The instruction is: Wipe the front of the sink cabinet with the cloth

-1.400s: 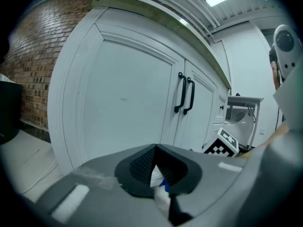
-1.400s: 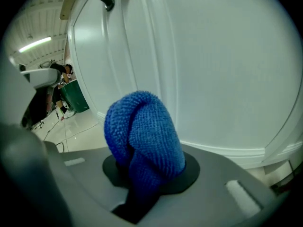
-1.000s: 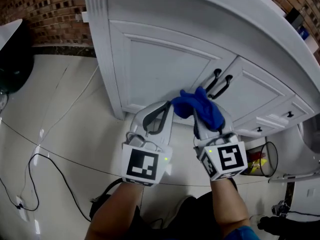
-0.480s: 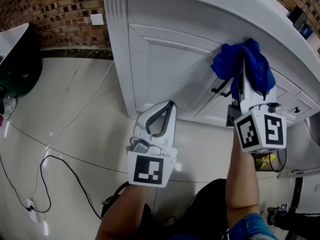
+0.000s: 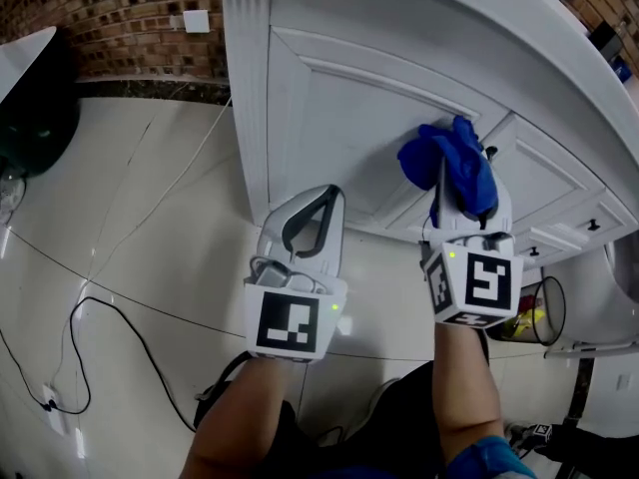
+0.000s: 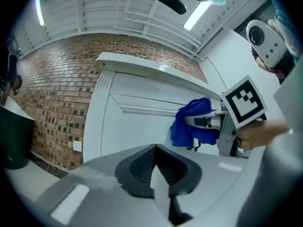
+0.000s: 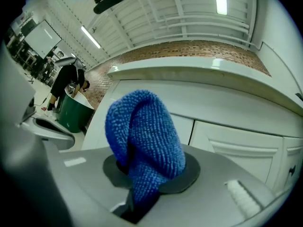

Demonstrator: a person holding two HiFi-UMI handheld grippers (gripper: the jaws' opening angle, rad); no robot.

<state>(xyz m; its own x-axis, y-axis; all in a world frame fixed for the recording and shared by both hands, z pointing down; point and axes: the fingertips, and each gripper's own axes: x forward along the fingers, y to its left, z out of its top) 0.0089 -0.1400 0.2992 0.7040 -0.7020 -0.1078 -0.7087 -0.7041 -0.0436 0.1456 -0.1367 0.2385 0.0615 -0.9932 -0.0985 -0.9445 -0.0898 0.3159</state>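
Note:
A bunched blue cloth (image 5: 449, 165) (image 7: 142, 136) (image 6: 191, 122) is pinched in my right gripper (image 5: 461, 196), which is shut on it and holds it against the white sink cabinet front (image 5: 349, 118), near the seam between the left door and the neighbouring door. My left gripper (image 5: 312, 223) hangs lower and to the left, in front of the cabinet's base, jaws closed together with nothing in them. In the left gripper view its jaws meet, and the cabinet door (image 6: 137, 126) fills the background.
Shiny tiled floor (image 5: 130, 218) with a black cable (image 5: 90, 317) at the left. A brick wall (image 5: 110, 18) stands behind. A wire bin (image 5: 534, 317) sits at the right, below drawers with dark knobs (image 5: 594, 226). A dark green bin (image 7: 73, 112) shows far left.
My right gripper has come down and slightly left with the cloth, from high by the countertop edge to mid-door height. The left gripper has stayed almost in place.

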